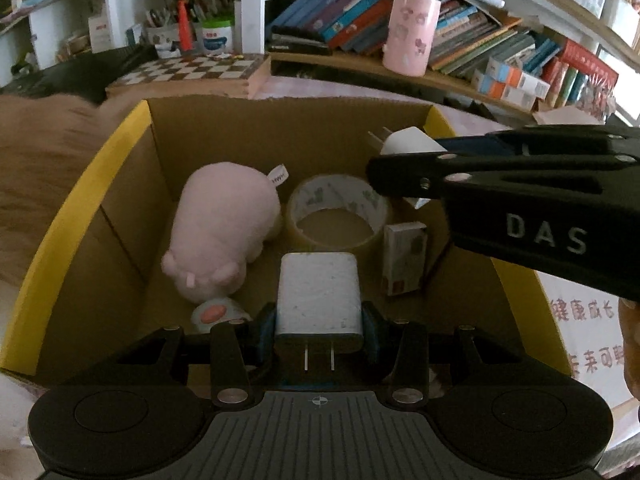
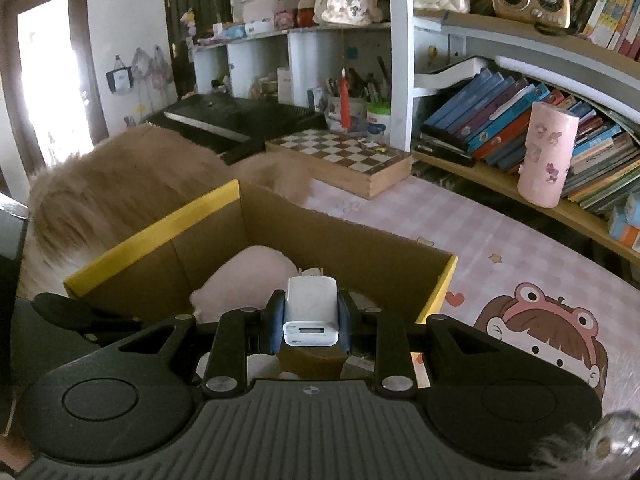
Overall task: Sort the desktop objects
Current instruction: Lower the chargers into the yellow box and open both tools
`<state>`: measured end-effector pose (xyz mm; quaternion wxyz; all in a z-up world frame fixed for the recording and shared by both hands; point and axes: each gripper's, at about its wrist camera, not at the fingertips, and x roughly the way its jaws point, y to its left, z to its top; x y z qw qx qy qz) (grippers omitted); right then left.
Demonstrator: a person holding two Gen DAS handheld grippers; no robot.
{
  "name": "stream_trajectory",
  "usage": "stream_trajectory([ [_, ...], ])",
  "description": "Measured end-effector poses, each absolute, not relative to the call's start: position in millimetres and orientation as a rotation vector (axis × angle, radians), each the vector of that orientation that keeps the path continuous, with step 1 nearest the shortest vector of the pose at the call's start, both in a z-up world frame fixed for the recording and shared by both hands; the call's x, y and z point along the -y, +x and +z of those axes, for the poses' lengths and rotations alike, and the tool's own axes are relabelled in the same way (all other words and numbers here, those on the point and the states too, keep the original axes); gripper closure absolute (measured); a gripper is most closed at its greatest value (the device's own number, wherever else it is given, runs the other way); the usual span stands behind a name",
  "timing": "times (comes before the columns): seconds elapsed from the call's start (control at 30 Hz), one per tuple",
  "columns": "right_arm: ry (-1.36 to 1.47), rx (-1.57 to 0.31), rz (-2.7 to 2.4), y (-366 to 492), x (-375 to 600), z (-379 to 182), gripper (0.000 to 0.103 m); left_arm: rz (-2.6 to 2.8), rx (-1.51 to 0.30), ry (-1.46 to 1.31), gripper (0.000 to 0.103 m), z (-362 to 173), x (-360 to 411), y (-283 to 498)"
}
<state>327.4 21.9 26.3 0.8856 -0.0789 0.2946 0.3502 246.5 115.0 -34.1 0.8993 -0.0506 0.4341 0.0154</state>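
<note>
Two chargers held over the box, one in each gripper.

The white rectangular plug-in charger (image 1: 318,296) sits clamped between the pads of the left gripper (image 1: 319,320), prongs pointing back toward the camera and its long axis running along the fingers, poised above the floor of the open yellow-edged cardboard box (image 1: 80,200). The right gripper (image 2: 311,320) grips a second, smaller white charger block (image 2: 311,310) with prongs facing away, reaching in over the box's right wall. Directly below lie a pink plush pig (image 1: 224,232), a clear tape roll (image 1: 336,210) and a small white carton (image 1: 404,258). Both loads hang over the box, so each drop is likely straight down; the left charger appears deeper inside.
</note>
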Motion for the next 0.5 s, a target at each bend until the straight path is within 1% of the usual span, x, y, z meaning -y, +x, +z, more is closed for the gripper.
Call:
stream_trajectory([
  [0.2,-0.176,-0.640,0.735,339,-26,17,0.079,0.037,-0.901,-0.097,0.060,-36,-115,249],
  [0.3,-0.174,-0.658,0.742,344,-29,13,0.079,0.049,-0.896,-0.098,0.051,-36,-114,248],
  [0.37,-0.179,-0.664,0.751,345,-31,12,0.079,0.053,-0.881,-0.114,0.036,-33,-116,246],
  [0.4,-0.183,-0.665,0.754,345,-32,11,0.079,0.061,-0.867,-0.119,0.033,-31,-116,243],
  [0.43,-0.188,-0.666,0.757,346,-34,11,0.079,0.071,-0.852,-0.119,0.026,-28,-116,240],
  [0.5,-0.194,-0.668,0.758,347,-36,9,0.079,0.091,-0.825,-0.107,0.024,-21,-116,233],
])
